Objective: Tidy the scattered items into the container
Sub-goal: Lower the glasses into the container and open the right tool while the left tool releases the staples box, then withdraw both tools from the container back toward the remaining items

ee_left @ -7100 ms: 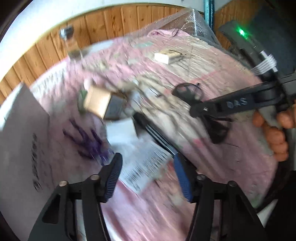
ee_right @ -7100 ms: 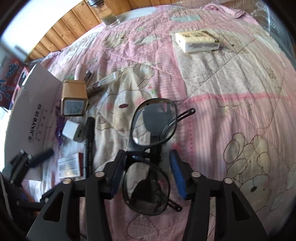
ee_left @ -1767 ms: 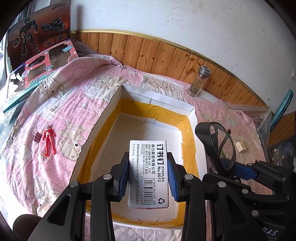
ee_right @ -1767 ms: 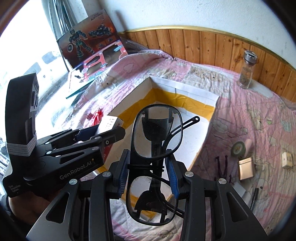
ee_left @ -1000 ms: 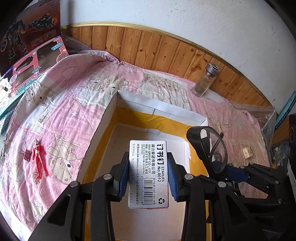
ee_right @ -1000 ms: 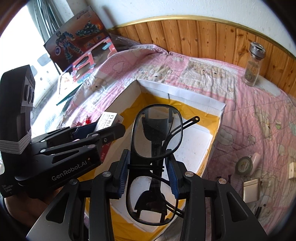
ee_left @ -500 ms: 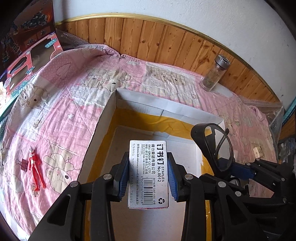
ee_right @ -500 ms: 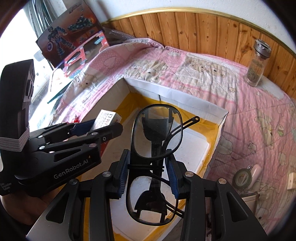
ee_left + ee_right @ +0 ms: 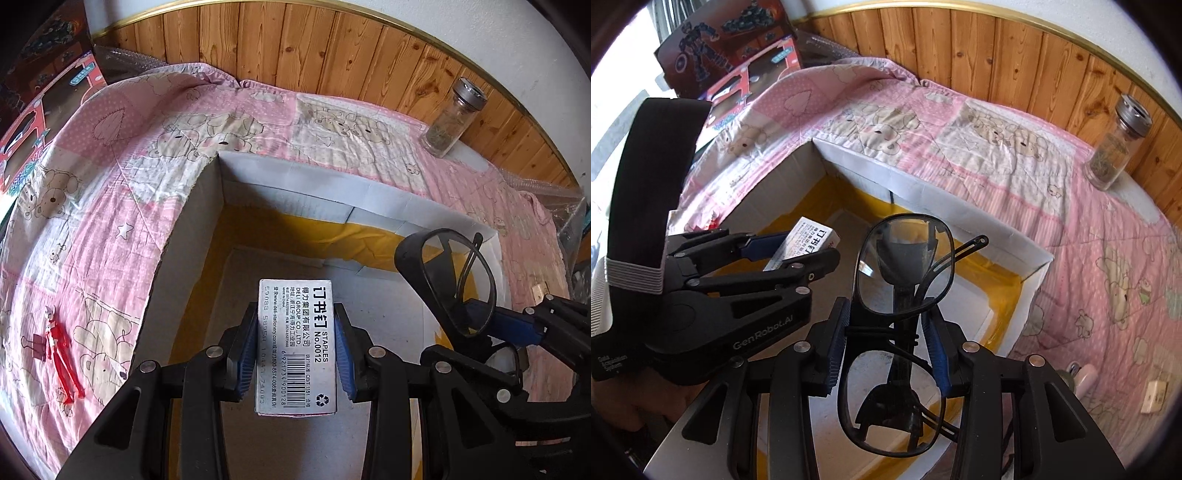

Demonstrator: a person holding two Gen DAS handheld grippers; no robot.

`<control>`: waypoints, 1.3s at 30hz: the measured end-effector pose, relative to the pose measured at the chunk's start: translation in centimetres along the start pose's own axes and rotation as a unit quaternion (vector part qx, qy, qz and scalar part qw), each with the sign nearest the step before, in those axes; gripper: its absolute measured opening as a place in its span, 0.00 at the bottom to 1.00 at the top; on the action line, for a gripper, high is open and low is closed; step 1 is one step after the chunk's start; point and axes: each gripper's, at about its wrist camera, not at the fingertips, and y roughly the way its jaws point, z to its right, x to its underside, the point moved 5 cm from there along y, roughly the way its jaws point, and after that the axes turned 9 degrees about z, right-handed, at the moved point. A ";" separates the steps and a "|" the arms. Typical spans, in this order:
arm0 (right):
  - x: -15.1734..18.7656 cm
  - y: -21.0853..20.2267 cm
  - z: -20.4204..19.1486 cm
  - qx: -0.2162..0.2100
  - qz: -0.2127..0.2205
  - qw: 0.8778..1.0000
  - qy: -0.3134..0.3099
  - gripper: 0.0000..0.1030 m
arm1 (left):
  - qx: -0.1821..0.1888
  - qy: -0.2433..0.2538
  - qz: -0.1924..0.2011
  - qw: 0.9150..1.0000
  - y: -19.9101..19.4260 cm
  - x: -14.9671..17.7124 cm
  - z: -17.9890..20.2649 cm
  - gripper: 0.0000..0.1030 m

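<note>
Daylit room corner, wood panelling under a white wall.

A pink bear-print quilt (image 9: 122, 192) is spread across the middle of both views. Behind it, along the top of the frame, vertical wooden panelling (image 9: 332, 55) is capped by a gold trim strip (image 9: 1052, 27), with white plaster wall (image 9: 480, 29) seen above. Bright daylight is let in at the upper left of the right wrist view, where a window (image 9: 613, 96) is washed out.

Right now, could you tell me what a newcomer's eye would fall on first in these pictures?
First, the staples box clamped in the left gripper and the glasses clamped in the right gripper, both held over the open white box with yellow-taped inner edges. Next, the pink bear quilt under it, with a red figure lying left and a glass jar by the wooden wall.
</note>
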 end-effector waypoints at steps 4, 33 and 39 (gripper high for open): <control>-0.3 1.1 0.3 0.009 -0.006 1.000 -0.006 0.44 | -0.004 -0.003 -0.012 1.000 1.5 0.0 -0.5 0.38; 1.7 -4.3 -2.1 -0.032 0.025 0.999 0.028 0.47 | -0.043 0.045 0.033 0.998 -5.4 2.0 0.3 0.52; 3.4 -7.0 -3.4 -0.042 0.038 0.998 0.033 0.47 | -0.035 0.038 0.046 0.998 -8.8 3.5 1.0 0.52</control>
